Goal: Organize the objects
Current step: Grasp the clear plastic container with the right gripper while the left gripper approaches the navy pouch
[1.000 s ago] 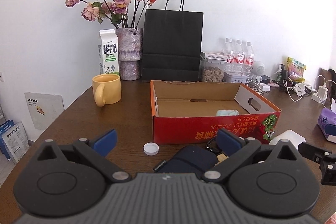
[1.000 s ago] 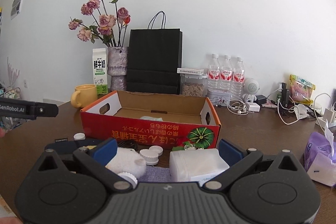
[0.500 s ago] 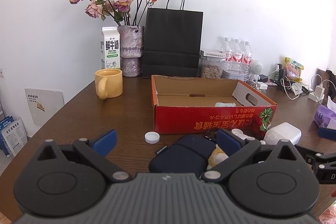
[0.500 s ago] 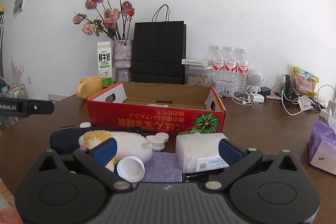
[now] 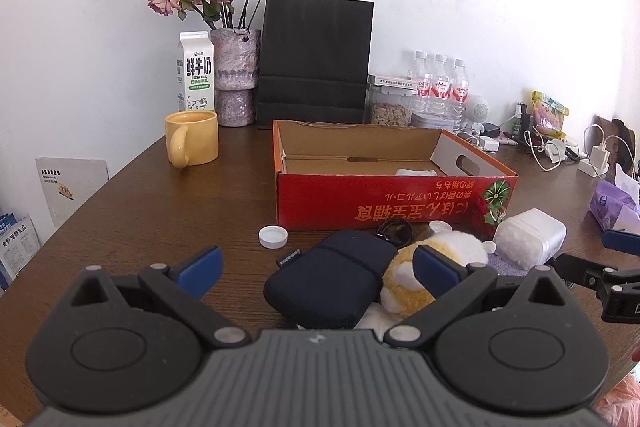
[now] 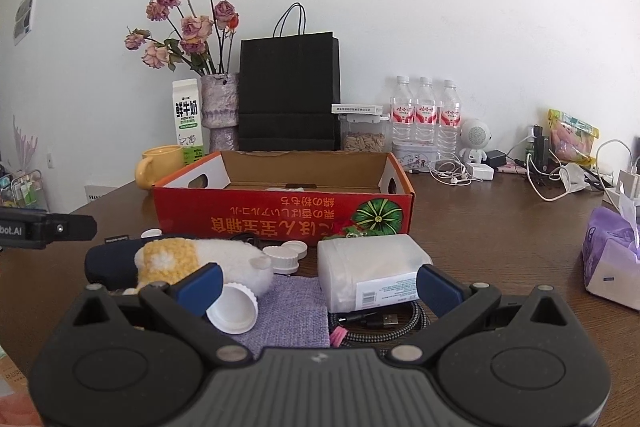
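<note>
A red cardboard box [image 5: 394, 197] [image 6: 280, 215] stands open on the brown table, with a small pale item inside. In front of it lie a navy pouch [image 5: 332, 283], a white and yellow plush toy [image 5: 436, 255] [image 6: 208, 259], a white plastic bottle [image 6: 372, 271] [image 5: 530, 241], loose white caps [image 6: 234, 309] [image 5: 273, 237], a purple cloth [image 6: 288, 303] and a braided cable [image 6: 380, 327]. My left gripper [image 5: 318, 267] is open, just short of the pouch. My right gripper [image 6: 320, 285] is open, over the cloth with the bottle near its right finger.
At the back stand a yellow mug [image 5: 192, 143], a milk carton [image 5: 196, 77], a vase of dried roses [image 5: 234, 83], a black paper bag [image 5: 316, 59], a seed jar and water bottles [image 5: 440, 87]. Chargers and cables [image 6: 552, 171] and a purple tissue pack [image 6: 612, 255] lie on the right.
Both grippers have pulled back and up from the box, so the pouch, plush toy, bottle and caps now show more fully. Both stay open.
</note>
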`<state>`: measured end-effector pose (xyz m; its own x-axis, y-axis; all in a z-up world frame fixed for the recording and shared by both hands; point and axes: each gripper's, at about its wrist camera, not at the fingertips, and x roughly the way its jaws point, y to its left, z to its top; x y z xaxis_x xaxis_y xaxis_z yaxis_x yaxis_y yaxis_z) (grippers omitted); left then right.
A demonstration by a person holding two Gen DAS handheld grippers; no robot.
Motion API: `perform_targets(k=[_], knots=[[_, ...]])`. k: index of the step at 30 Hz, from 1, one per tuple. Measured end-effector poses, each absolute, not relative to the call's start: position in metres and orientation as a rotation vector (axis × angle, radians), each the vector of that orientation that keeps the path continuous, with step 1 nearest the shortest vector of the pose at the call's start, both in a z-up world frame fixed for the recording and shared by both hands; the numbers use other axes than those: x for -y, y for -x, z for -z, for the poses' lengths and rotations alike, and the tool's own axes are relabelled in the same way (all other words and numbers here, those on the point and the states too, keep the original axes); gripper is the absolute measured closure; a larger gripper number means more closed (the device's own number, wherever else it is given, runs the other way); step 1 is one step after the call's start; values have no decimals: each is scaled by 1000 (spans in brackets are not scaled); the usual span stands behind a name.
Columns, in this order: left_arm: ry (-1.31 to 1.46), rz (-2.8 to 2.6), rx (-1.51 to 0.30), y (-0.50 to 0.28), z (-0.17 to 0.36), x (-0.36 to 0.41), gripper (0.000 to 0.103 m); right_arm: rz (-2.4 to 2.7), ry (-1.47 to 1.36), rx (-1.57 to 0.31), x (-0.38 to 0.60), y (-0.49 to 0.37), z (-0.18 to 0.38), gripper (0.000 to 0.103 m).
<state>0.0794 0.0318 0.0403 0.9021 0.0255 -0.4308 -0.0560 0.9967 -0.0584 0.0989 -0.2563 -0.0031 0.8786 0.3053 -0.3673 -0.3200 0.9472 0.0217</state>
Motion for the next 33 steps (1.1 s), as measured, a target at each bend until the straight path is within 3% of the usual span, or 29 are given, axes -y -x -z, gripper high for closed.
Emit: perform_targets(k=[26, 28, 30, 33], knots=[[76, -93, -562, -105, -18, -45, 0, -300, 153, -596, 250, -214, 27, 0], [69, -97, -572, -107, -17, -46, 0, -300, 139, -604, 250, -216, 31, 3], [60, -102, -582, -110, -16, -46, 0, -308, 126, -604, 251, -215, 33, 13], [45, -105, -589, -113, -15, -47, 0, -302, 124, -585, 252, -212, 34, 17]])
